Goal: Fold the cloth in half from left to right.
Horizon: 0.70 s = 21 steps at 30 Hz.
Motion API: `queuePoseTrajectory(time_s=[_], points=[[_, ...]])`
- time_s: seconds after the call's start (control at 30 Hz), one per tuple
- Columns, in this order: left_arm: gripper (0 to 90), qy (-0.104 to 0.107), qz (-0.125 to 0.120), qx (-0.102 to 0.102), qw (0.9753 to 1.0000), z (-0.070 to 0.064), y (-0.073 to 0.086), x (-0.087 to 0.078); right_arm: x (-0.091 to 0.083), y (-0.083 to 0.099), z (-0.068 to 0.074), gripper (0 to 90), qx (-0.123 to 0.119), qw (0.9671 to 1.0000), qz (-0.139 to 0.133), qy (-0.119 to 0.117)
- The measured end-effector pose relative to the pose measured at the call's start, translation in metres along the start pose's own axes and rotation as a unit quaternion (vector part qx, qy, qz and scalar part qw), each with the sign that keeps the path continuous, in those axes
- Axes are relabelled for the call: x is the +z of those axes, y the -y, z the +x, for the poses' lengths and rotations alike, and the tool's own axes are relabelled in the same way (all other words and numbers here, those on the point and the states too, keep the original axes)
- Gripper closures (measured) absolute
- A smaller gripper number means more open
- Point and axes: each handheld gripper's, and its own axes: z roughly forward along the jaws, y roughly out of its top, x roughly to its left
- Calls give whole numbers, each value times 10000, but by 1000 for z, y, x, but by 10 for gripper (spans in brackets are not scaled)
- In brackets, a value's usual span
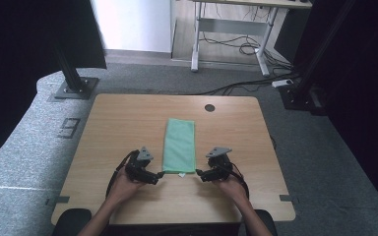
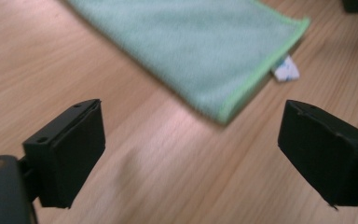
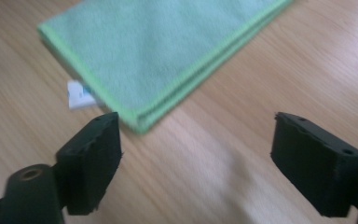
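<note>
Wooden table [image 1: 128, 123] bears a folded green cloth [image 1: 179, 145] at centre, left gripper [image 1: 158, 175] and right gripper [image 1: 200, 173] wide open and empty at its near corners; a shallow pinch risks lifting one layer.

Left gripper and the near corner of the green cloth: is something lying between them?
No. In the left gripper view, bare wooden table separates the open left gripper from the green cloth.

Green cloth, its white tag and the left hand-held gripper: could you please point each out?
green cloth [image 1: 179, 139]: high view, middle of the folded cloth.
white tag [image 2: 285, 71]: left gripper view, the label's face.
left hand-held gripper [image 2: 191, 154]: left gripper view, midway between its fingertips.
</note>
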Motion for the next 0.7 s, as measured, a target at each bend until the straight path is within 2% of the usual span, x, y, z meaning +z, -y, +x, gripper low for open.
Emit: queuePoseTrajectory(time_s=[0.07, 0.17, 0.27, 0.47, 0.7], points=[[48, -20, 53, -19, 10000, 0, 7, -4, -4, 6, -1, 129, 7, 10000, 34, 3], [16, -87, 132, -37, 9999, 0, 18, -7, -8, 17, -1, 31, 70, 9999, 104, 41], [0, -97, 140, -56, 9998, 0, 29, -9, -11, 26, -3, 0, 140, 9998, 140, 56], [0, -186, 206, -82, 9996, 4, 42, -6, -8, 36, -8, 0, 301, 9995, 92, 71], [0, -140, 244, -105, 9995, 6, 43, -5, -3, 42, -9, 0, 330, 9993, 171, 43]])
